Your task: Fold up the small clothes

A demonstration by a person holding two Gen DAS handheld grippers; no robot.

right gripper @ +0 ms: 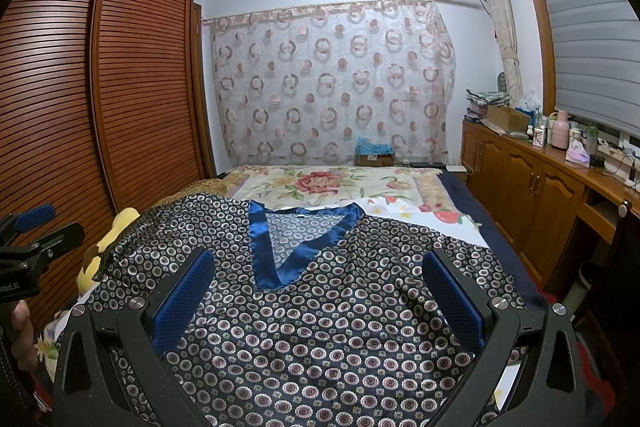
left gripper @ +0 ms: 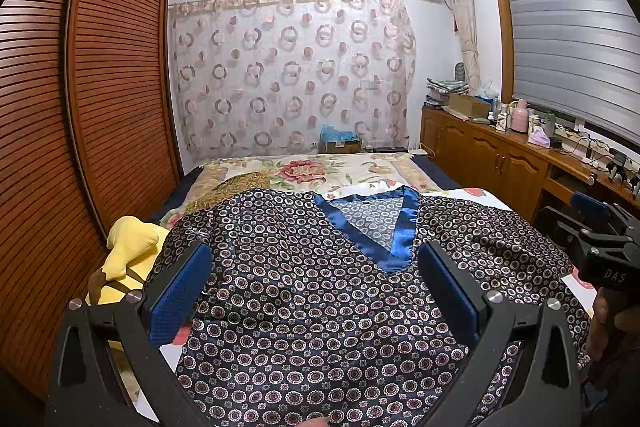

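A dark satin top (left gripper: 312, 291) printed with small rings and flowers is spread flat on the bed (left gripper: 344, 171), its blue V-neck trim (left gripper: 384, 227) turned toward the far wall. The garment is seen from both wrist cameras, filling the lower half of each view.

The left gripper (left gripper: 316, 283) is held above the garment with its two blue-padded fingers (left gripper: 180, 291) spread wide — nothing is clamped between them. The cloth lies beneath and between the fingers, the point of the V-neck falling just inside the right-hand pad. Whether the fingertips touch the fabric cannot be told.

The right gripper (right gripper: 320, 291) is likewise held wide, with nothing gripped. In its view the top (right gripper: 320, 327) stretches under both fingers, and the neck trim (right gripper: 288, 251) sits between them, nearer the left-hand pad (right gripper: 184, 299). Each tool is caught at the edge of the other's camera: the right gripper at the right border of the left view (left gripper: 600, 247), the left gripper at the left border of the right view (right gripper: 28, 247).

A yellow plush toy (left gripper: 132, 251) is partly covered by the garment's left sleeve. Beyond the top, a floral quilt (left gripper: 320, 171) is laid across the bed. A louvred wooden wardrobe (left gripper: 100, 87) stands along the left, a ring-patterned curtain (left gripper: 288, 71) hangs on the far wall, and a cluttered wooden cabinet (left gripper: 492, 155) runs under the window on the right.
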